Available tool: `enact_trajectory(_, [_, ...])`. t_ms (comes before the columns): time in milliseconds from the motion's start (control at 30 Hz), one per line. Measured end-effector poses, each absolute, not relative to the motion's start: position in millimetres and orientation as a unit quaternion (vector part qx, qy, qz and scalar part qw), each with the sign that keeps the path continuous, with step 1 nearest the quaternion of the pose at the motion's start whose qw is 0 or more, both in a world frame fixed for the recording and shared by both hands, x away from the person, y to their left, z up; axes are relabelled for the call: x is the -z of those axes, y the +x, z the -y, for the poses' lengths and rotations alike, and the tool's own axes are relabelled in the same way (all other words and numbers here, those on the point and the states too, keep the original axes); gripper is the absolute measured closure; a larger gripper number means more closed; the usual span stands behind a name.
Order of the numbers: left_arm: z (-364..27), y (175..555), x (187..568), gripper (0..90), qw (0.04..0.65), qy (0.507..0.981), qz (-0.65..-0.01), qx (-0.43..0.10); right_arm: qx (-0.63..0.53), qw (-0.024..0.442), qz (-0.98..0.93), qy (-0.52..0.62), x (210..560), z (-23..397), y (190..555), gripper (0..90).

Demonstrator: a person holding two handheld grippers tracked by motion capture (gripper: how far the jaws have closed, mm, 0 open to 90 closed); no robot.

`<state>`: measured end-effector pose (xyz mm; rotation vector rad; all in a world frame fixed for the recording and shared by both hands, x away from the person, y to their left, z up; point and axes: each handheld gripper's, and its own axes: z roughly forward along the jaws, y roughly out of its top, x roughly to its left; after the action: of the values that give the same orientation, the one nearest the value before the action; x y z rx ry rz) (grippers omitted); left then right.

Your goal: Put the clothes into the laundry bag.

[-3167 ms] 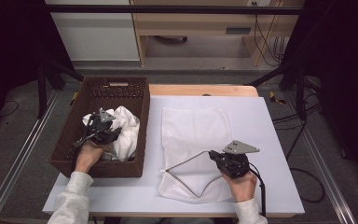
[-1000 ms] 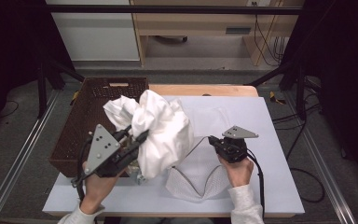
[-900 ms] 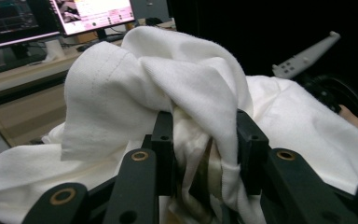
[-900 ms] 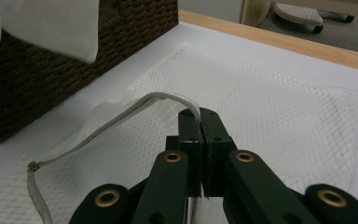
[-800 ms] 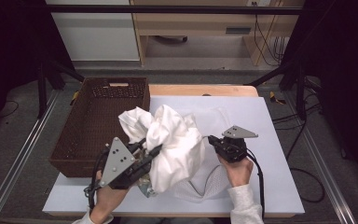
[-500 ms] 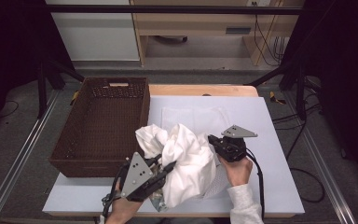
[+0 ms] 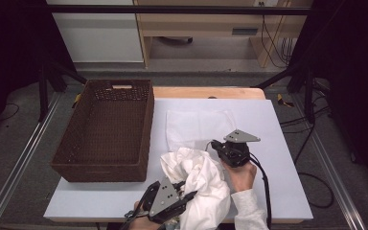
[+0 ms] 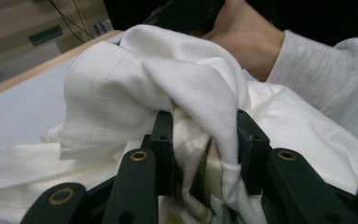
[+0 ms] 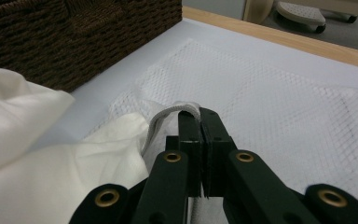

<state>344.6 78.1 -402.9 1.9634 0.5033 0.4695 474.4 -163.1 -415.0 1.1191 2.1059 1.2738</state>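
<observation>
Left gripper view shows the left gripper (image 8: pixel 205 154) with its jaws narrowed onto a thick bunch of the white garment (image 8: pixel 168 88), folds squeezed between the two black pads, and the other hand (image 8: pixel 242 32) just beyond the cloth. In the high view the garment (image 7: pixel 201 184) lies heaped at the near edge of the table (image 7: pixel 278 129), right of the wicker basket (image 7: pixel 108 129) and over the near end of the mesh laundry bag (image 7: pixel 199 125), which lies flat on the white surface. The right gripper (image 9: pixel 196 122) has its jaws pressed together on the grey corded rim of the bag (image 9: pixel 170 112) — a thin pinch that looks meant to hold the mouth up. The step in hand seems to be feeding the garment into that mouth. To do it well, I would raise the pinched rim off the table so the opening gapes, then lead with the gripped bunch low and straight through it — not over the top of the mesh. The loose folds hanging outside the grip could snag the rim, so push deep before letting go.
</observation>
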Motion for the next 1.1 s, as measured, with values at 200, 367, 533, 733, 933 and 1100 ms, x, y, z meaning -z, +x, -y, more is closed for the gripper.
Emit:
enact_trajectory(200, [-64, 364, 424, 63.9, 0.487, 0.822, -0.23, -0.185, -0.457, 0.215, -0.765, 0.4, 417, 166, 469, 89.0])
enact_trajectory(367, [-53, 377, 443, 60.1, 0.469, 0.831, -0.236, -0.185, -0.448, 0.214, -0.771, 0.399, 424, 171, 461, 89.0])
enact_trajectory(533, [-48, 380, 447, 48.2, 0.47, 0.832, -0.238, -0.176, -0.448, 0.208, -0.773, 0.397, 432, 176, 452, 89.0])
enact_trajectory(733, [-57, 381, 428, 21.4, 0.468, 0.827, -0.251, -0.184, -0.451, 0.207, -0.772, 0.396, 430, 179, 450, 88.9])
enact_trajectory(933, [-43, 413, 430, 14.9, 0.458, 0.832, -0.273, -0.156, -0.455, 0.206, -0.773, 0.391, 429, 173, 449, 88.9])
enact_trajectory(1100, [-36, 424, 443, 40.3, 0.468, 0.834, -0.27, -0.11, -0.454, 0.201, -0.776, 0.389, 429, 172, 448, 88.9])
